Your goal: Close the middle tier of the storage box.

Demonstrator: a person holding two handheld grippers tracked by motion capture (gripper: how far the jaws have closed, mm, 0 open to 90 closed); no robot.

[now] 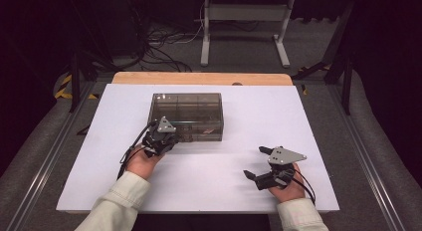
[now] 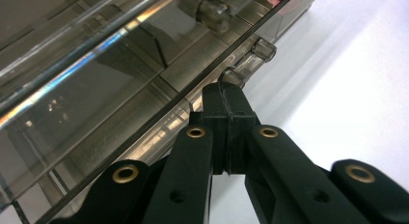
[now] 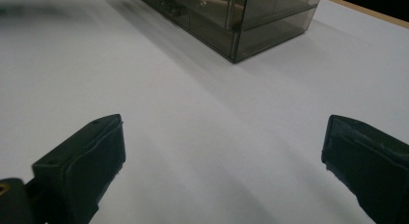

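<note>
High view: a see-through box (image 1: pixel 187 116) sits on the white table (image 1: pixel 89 156), a little left of the middle of the frame. The left gripper (image 1: pixel 160 139) is at the box's front left edge. In the left gripper view its jaws are pressed tight together with nothing between them, the tips just by a small clear latch (image 2: pixel 251 60) on the box. The right gripper (image 1: pixel 259 164), low at the right, is wide open and holds nothing.
</note>
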